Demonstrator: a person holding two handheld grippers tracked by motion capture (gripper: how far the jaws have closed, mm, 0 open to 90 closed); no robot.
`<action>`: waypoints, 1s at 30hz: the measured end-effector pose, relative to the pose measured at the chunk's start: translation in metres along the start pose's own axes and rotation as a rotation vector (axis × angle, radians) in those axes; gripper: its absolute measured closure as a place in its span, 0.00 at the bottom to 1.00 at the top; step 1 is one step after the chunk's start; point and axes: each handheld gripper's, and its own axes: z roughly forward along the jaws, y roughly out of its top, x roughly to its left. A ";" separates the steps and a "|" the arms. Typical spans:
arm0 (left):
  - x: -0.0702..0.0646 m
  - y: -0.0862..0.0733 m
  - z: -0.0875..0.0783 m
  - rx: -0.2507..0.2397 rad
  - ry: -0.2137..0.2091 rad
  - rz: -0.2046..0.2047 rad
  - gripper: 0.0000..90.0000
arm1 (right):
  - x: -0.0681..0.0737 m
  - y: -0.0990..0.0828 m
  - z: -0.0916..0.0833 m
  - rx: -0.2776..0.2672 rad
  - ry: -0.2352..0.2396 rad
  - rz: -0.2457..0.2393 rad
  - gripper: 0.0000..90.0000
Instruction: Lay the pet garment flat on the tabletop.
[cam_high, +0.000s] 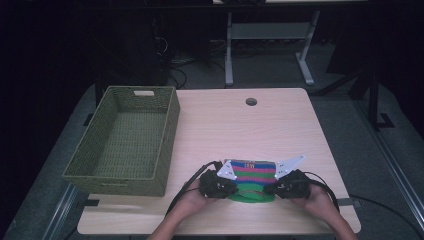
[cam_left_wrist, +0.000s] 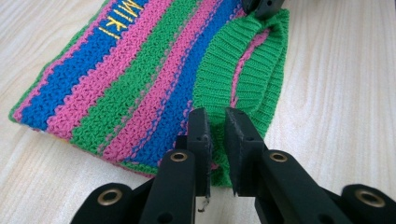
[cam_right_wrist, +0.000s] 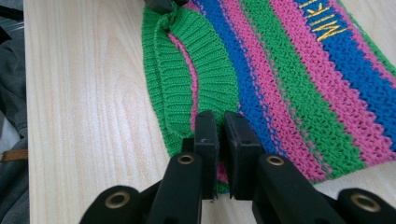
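Note:
A small knitted garment (cam_high: 252, 172) with blue, pink and green stripes lies flat on the wooden table near its front edge. Yellow letters are stitched on a blue stripe (cam_left_wrist: 119, 16). Its green ribbed collar (cam_left_wrist: 219, 74) faces the person. My left gripper (cam_high: 233, 190) pinches the collar's left end, with the rib caught between its nearly closed jaws (cam_left_wrist: 217, 128). My right gripper (cam_high: 268, 190) clamps the collar's right end in the same way (cam_right_wrist: 223, 130). The collar (cam_right_wrist: 205, 60) bows up slightly between the two grips. Each gripper view shows the other gripper's tip at the collar's far end.
A green woven basket (cam_high: 117, 183) stands empty at the table's left side. A round cable hole (cam_high: 251, 101) lies near the table's far edge. Bare wood (cam_high: 240, 127) stretches between the garment and the hole. A metal stand (cam_high: 270, 32) rises on the floor behind.

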 end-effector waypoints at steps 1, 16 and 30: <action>0.000 0.000 -0.001 0.000 0.001 0.002 0.90 | 0.000 0.000 0.000 0.000 0.003 0.004 0.94; -0.003 0.005 -0.017 -0.046 -0.019 -0.001 0.93 | 0.003 -0.001 -0.012 -0.060 0.035 0.030 0.95; -0.006 0.012 -0.027 -0.080 -0.037 -0.006 0.93 | 0.008 -0.001 -0.025 -0.111 0.043 0.036 0.95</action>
